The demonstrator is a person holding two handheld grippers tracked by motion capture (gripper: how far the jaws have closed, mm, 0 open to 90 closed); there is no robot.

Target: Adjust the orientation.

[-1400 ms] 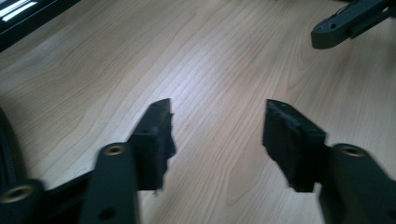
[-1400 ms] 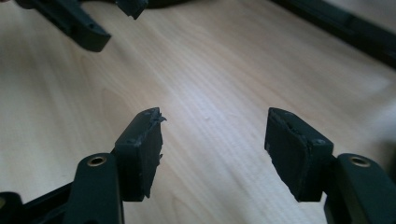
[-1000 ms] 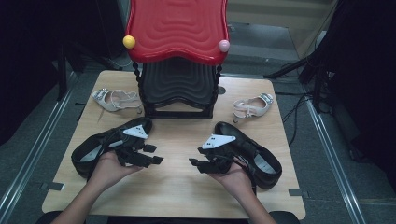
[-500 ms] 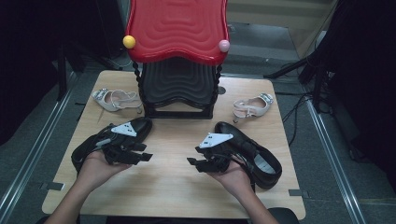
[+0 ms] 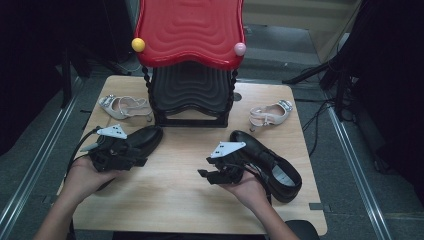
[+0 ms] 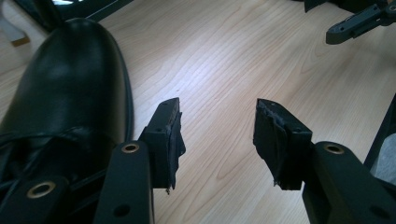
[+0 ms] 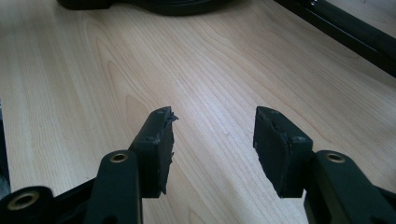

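Observation:
A black leather shoe (image 5: 148, 137) lies at the table's left, its toe toward the shoe rack. My left gripper (image 5: 137, 157) hovers just over its near side. In the left gripper view that shoe (image 6: 65, 88) lies just left of the left jaw. The left gripper (image 6: 218, 107) is open with only bare wood between its pads; its jaws have just been closing a little. A second black shoe (image 5: 272, 167) lies at the right. My right gripper (image 5: 206, 175) is beside it, pointing left. The right gripper (image 7: 215, 114) is open over bare wood.
A shoe rack with a red top shelf (image 5: 190, 30) and a black lower shelf (image 5: 191, 92) stands at the back middle of the wooden table (image 5: 175, 195). White sandals lie to its left (image 5: 122, 106) and right (image 5: 270, 114). Black cables trail off to the right.
My left hand has drawn its gripper leftward and slightly up along the left shoe. The right gripper and both shoes stay where they were.

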